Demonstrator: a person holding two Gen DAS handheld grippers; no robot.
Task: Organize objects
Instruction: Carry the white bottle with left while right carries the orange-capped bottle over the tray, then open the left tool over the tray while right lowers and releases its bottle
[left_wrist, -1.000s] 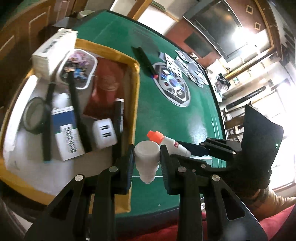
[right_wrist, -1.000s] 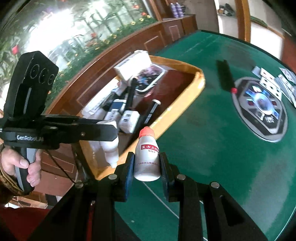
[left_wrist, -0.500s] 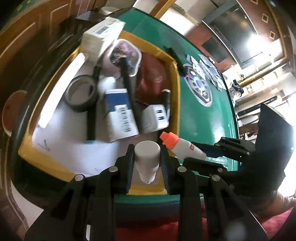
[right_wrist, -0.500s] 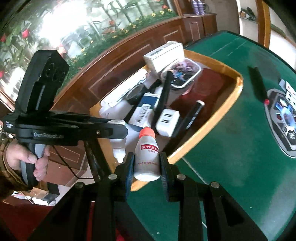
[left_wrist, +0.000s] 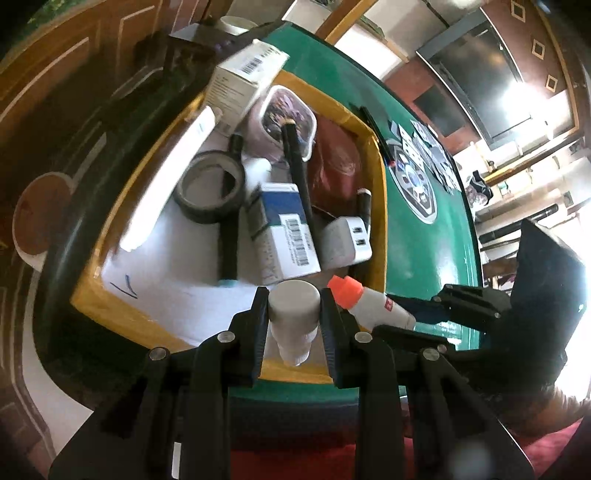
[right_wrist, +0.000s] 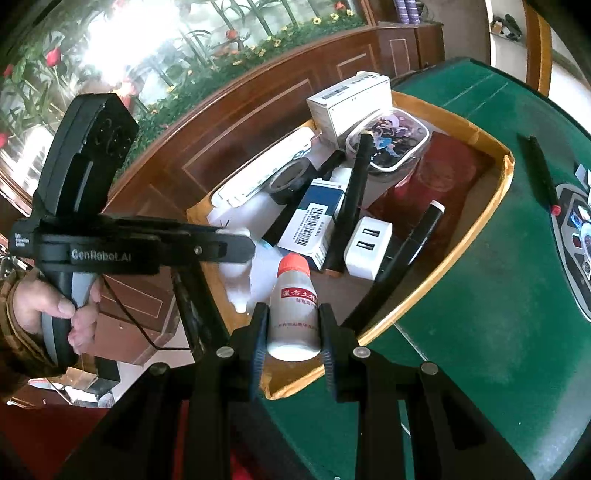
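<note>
White plastic bottle with a flat white cap (left_wrist: 293, 314) sits clamped in the left claw (left_wrist: 291, 325), cap toward the camera, long axis along the fingers, above the yellow-rimmed cardboard box (left_wrist: 378, 173); the right claw (right_wrist: 291, 325) grips an orange-capped white bottle (right_wrist: 293, 299) upright, cap pointing away, over the box's near edge on the green table (right_wrist: 498, 295)

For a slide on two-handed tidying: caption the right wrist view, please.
Right gripper holds an orange-capped white bottle over the cardboard box; left gripper alongside.
</note>
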